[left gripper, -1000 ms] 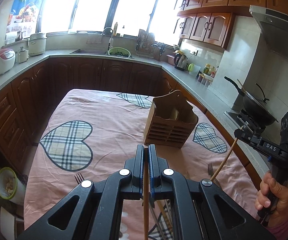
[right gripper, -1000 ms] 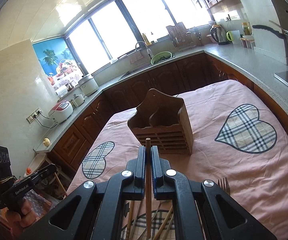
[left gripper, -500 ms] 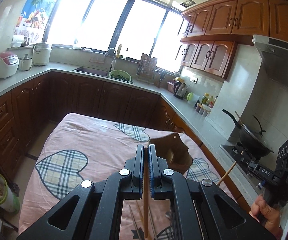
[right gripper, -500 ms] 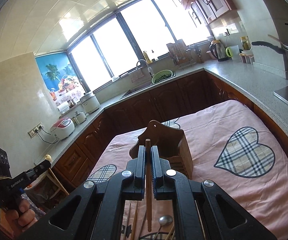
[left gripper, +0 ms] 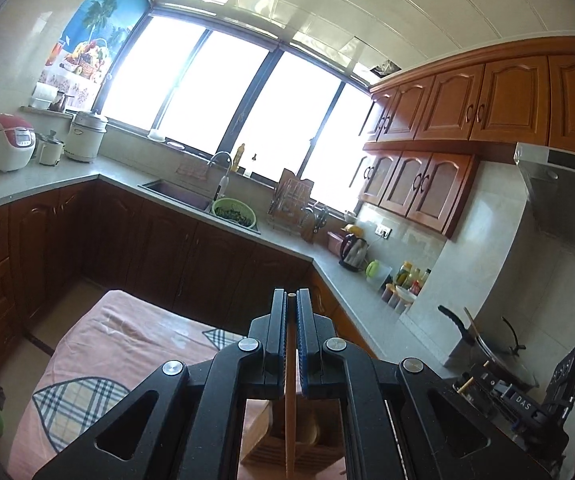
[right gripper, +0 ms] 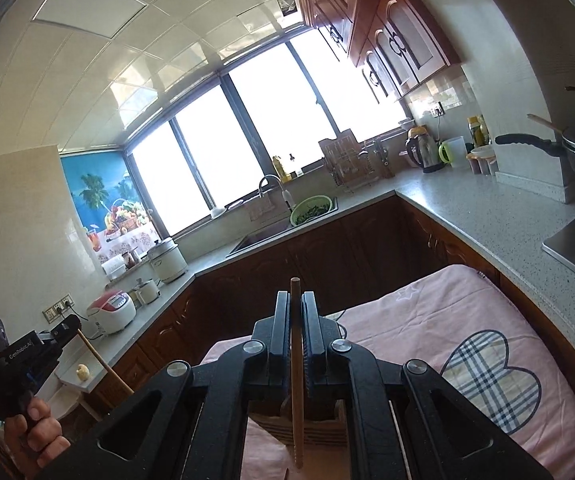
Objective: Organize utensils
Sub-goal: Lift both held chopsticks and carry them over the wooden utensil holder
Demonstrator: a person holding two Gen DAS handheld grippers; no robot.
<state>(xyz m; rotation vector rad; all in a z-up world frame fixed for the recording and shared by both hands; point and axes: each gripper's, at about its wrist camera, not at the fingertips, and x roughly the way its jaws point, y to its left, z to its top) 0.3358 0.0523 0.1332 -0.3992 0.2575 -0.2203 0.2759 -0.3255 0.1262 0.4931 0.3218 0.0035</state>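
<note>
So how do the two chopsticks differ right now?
The left claw's chopstick ends level with the fingertips; the right claw's chopstick pokes past them. The left one looks paler, the right one darker brown. Both are wooden, clamped and hanging over the wooden holder.

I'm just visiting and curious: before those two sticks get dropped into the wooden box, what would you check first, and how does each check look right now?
1. Left tool shut on its chopstick: ok.
2. Right tool shut on its chopstick: ok.
3. Wooden holder below the left chopstick: ok, it shows between the tool's arms, under the stick.
4. Holder below the right chopstick: ok, its slatted front sits under the stick.
5. Lower tip of each chopstick lined up with a compartment: cannot tell, the openings are mostly hidden by the tools.
6. The two tools apart from each other: ok, each appears off to the side in the other's view.
</note>
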